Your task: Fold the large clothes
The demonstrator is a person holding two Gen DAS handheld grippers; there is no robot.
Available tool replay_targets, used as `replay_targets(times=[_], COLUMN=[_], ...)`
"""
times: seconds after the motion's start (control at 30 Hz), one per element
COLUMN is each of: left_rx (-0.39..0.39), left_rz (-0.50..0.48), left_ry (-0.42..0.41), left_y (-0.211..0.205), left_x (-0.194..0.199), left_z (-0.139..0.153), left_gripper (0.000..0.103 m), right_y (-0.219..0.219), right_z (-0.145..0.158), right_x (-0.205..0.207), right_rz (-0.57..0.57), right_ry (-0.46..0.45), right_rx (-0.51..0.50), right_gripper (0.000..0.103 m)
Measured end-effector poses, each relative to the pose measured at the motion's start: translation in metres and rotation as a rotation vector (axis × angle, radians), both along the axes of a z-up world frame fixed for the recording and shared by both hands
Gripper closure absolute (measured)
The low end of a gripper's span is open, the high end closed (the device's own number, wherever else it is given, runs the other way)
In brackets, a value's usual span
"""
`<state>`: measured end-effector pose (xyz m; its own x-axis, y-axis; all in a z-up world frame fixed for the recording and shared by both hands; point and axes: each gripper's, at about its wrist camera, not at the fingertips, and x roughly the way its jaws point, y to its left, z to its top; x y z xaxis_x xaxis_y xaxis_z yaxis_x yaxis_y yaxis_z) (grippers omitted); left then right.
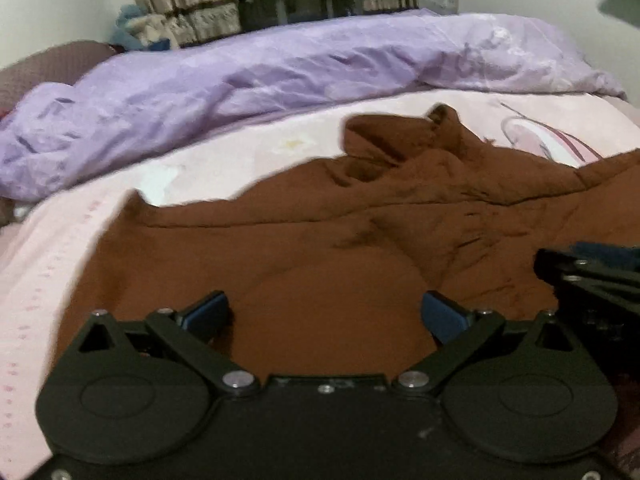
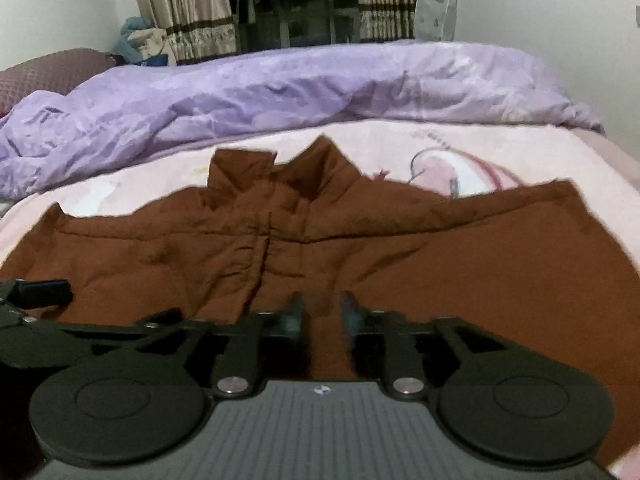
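Brown jacket lies spread flat on the bed, on the pink sheet, collar pointing away from me toward the far side. Its long axis in my views runs left to right: sleeves reach out to both sides, body comes down toward the cameras. The front is creased along the middle; the collar is rumpled and half standing.

My left tongs are wide open, blue pads well apart, with the jacket's smooth lower part showing between them. I can't tell if the tips touch the cloth.

My right tongs are partly open, a narrow gap between the blurred fingers. Jacket cloth shows in that gap, but the pads don't look pressed on it. They sit over the centre crease near the hem.

Each tool shows in the other's view: the right one at the right edge of the left camera, the left one at the left edge of the right camera, just beside each other.

Behind the jacket a bunched purple duvet runs across the whole bed, apart from the collar. A dark red pillow sits far left. Curtains and a dark window are at the back wall. Nothing lies on the jacket itself.
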<state>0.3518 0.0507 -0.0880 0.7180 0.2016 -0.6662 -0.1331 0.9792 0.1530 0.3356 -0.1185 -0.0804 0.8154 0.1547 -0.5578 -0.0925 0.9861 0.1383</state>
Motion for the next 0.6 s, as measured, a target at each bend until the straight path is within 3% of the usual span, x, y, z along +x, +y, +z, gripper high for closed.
replay_targets(times=[0.03,0.07,0.2,0.27,0.37,0.47,0.6], left_rx=[0.016,0.026,-0.006,-0.022,0.02,0.085,0.033], left_rz=[0.019,0.045,0.136,0.085,0.069,0.091,0.107], left_ry=[-0.013,-0.023,0.006,0.092,0.053,0.03,0.034], left_y=[0.006,0.014,0.053,0.065,0.071,0.075,0.082], left_x=[-0.005,-0.01,-0.015,-0.006,-0.018,-0.027,-0.028], left_z=[0.004,0.006,-0.002,-0.018,-0.003,0.009,0.006], left_gripper=[0.0,0.0,0.0,0.0,0.0,0.0,0.0], right_y=[-0.003,-0.006,-0.021,-0.032,-0.071,-0.118,-0.181], right_z=[0.004,0.012,0.007,-0.006,-0.001,0.008,-0.001], right_x=[-0.005,-0.012,-0.015,-0.008,-0.026,-0.046,-0.066], right_rz=[0.0,-0.005,-0.047,-0.026,0.003,-0.136,-0.312], right_ry=[-0.015,-0.031,-0.013,0.008,-0.059,-0.049,0.052], right_rx=[-0.005,-0.015,-0.058,-0.05,0.024,0.021,0.119], right_gripper=[0.033,0.03,0.03,0.032,0.031,0.02,0.018])
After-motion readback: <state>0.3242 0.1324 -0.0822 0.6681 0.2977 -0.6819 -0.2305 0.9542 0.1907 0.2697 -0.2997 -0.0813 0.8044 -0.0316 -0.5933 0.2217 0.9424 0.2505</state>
